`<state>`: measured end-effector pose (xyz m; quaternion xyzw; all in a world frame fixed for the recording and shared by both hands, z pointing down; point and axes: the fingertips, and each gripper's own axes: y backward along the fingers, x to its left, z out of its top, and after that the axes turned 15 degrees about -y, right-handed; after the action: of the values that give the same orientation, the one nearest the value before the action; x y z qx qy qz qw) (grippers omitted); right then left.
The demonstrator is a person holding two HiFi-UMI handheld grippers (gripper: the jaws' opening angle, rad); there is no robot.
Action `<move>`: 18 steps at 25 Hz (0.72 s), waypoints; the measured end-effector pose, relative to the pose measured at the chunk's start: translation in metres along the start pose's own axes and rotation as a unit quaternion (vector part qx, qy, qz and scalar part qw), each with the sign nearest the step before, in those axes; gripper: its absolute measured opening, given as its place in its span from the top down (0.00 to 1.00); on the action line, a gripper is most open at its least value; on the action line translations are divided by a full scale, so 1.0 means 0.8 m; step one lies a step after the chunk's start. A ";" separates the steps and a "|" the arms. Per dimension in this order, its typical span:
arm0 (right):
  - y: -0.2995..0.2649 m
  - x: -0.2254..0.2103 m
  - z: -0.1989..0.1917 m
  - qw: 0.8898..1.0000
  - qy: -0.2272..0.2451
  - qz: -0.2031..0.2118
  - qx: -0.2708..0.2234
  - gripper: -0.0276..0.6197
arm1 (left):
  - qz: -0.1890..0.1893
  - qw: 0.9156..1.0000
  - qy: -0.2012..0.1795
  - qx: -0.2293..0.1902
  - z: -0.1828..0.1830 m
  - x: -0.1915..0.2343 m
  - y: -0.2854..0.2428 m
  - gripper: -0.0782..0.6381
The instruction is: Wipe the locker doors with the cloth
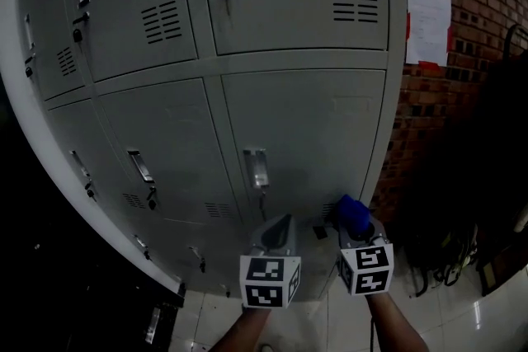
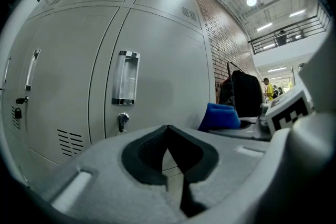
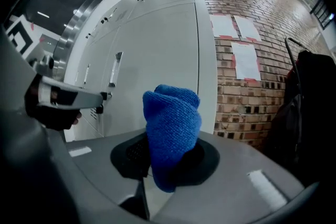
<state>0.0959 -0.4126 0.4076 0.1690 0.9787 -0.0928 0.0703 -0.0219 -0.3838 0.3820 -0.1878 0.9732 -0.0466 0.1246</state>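
While the blue cloth (image 3: 172, 126) sits bunched and upright between the fingers of the right gripper (image 1: 355, 228), clamped there firmly, the wiping itself looks not yet begun. The cloth is held low in front of the lower right locker door (image 1: 318, 136), near its bottom edge and to the right of the recessed handle (image 1: 256, 167). From the left gripper view it appears just off the metal rather than pressed to it, though contact cannot be settled for certain.

The left gripper (image 2: 169, 150) hangs just beside the right one, its fingers together with nothing between them. It takes no part in the work at this moment.

Judged from this, the step in hand is the approach to the first door. The next move calls for pushing the cloth flat against the grey panel and sweeping it across and upward. The stroke should steer round the handle and the key lock (image 2: 122, 120) below it, where the bunched fabric could snag. The other locker doors (image 1: 124, 12) to the left and above all remain to be covered.
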 end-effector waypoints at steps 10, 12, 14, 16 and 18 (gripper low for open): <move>0.009 0.188 0.081 0.986 -0.001 0.163 -0.021 0.83 | 0.052 0.998 -0.011 -0.017 0.021 0.075 0.046 0.89; 0.002 0.218 0.083 0.983 0.004 0.181 -0.019 0.83 | 0.065 0.998 -0.012 -0.018 0.021 0.093 0.059 0.89; -0.008 0.243 0.085 0.981 0.009 0.193 -0.016 0.83 | 0.077 0.997 -0.013 -0.018 0.020 0.110 0.070 0.89; -0.019 0.262 0.085 0.980 0.015 0.200 -0.015 0.83 | 0.085 0.996 -0.017 -0.018 0.021 0.123 0.080 0.89; -0.031 0.275 0.086 0.979 0.020 0.202 -0.013 0.83 | 0.086 0.996 -0.027 -0.019 0.028 0.131 0.085 0.89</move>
<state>-0.1104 -0.3798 0.3071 0.3641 0.9268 -0.0600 0.0698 -0.1348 -0.3611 0.3277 -0.1073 0.9826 -0.0117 0.1509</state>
